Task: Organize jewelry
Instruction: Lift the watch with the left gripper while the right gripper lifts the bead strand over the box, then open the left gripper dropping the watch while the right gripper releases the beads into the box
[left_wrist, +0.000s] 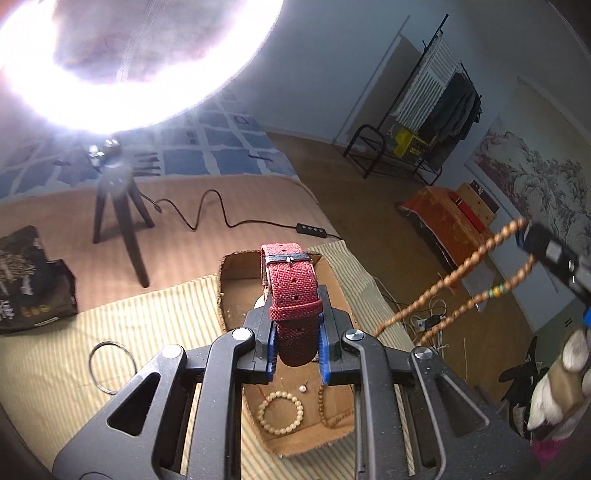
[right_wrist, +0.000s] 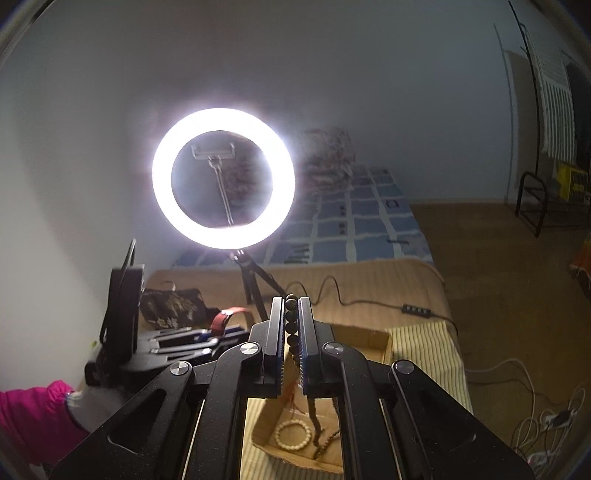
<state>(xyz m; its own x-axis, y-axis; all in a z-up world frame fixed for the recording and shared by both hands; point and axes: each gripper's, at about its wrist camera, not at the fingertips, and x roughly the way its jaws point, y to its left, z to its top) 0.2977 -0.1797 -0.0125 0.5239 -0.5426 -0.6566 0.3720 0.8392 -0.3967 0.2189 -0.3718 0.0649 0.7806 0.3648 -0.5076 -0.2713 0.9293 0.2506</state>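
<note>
My left gripper (left_wrist: 297, 325) is shut on a red woven watch strap (left_wrist: 293, 291) and holds it above a shallow cardboard box (left_wrist: 236, 291). My right gripper (right_wrist: 291, 306) is shut on a long brown bead necklace (right_wrist: 290, 325), lifted high; its strands (left_wrist: 461, 288) hang down into the box. A cream bead bracelet (left_wrist: 280, 411) and a small pearl (left_wrist: 303, 388) lie in the box; the bracelet also shows in the right wrist view (right_wrist: 294, 435). The left gripper (right_wrist: 184, 341) with the red strap (right_wrist: 221, 319) shows to the left in the right wrist view.
A thin metal bangle (left_wrist: 110, 365) lies on the striped cloth (left_wrist: 55, 369) left of the box. A lit ring light (right_wrist: 223, 177) on a tripod (left_wrist: 122, 206) stands behind, its cable (left_wrist: 221, 214) crossing the bed. A dark pouch (left_wrist: 33, 280) lies far left.
</note>
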